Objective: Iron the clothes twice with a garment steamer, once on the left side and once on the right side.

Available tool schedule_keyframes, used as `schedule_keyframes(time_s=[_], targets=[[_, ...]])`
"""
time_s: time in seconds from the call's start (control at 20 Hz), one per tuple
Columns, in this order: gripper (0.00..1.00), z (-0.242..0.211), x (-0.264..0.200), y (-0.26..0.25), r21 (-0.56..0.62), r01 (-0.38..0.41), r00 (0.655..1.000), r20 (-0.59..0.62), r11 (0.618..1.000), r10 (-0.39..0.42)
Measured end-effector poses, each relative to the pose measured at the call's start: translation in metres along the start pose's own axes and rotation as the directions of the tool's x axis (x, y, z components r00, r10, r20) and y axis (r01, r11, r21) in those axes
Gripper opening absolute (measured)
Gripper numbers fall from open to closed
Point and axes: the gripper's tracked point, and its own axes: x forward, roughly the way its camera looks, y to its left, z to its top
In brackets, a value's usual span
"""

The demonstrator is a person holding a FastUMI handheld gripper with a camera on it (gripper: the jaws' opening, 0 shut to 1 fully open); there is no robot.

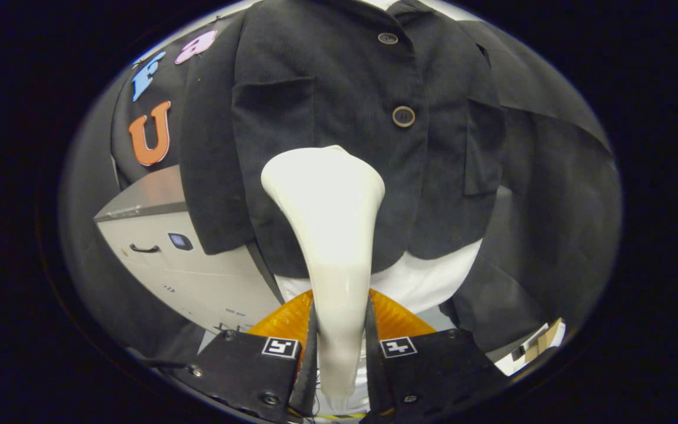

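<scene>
Gripper view: gripper [339,347] clamps the steamer [330,235], both fingers pressing its handle. Its head meets the jacket [327,100] below the button [403,116] at 12 o'clock; the hem lies just beneath, a cabinet [168,247] at 9 o'clock. No readable writing.

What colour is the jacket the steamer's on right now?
Black, with dark round buttons; the jacket shows best in the gripper view, beyond the steamer.

Black cloth wall [139,76] behind, pale cabinet [198,277] (dark handle) lower left — evenly lit booth

Grey cabinet [156,235], lower left of frame, partly behind hanging jacket [315,88]; gripper [340,318] fingers clamp steamer [327,200].
</scene>
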Motion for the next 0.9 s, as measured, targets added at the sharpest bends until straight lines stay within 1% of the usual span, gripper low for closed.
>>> schedule_keyframes(time_s=[0.25, 0.45, 0.7, 0.9], targets=[[0.37, -0.022, 0.004, 0.004, 0.015, 0.002, 0.999, -0.038, 1.0, -0.001], [0.37, -0.017, -0.013, -0.007, 0.075, 0.0, 0.999, -0.034, 0.997, 0.002], [0.37, 0.013, -0.063, -0.049, 0.128, -0.014, 0.999, 0.038, 0.992, 0.01], [0.37, 0.057, -0.099, -0.106, 0.199, -0.028, 0.993, 0.116, 0.98, 0.005]])
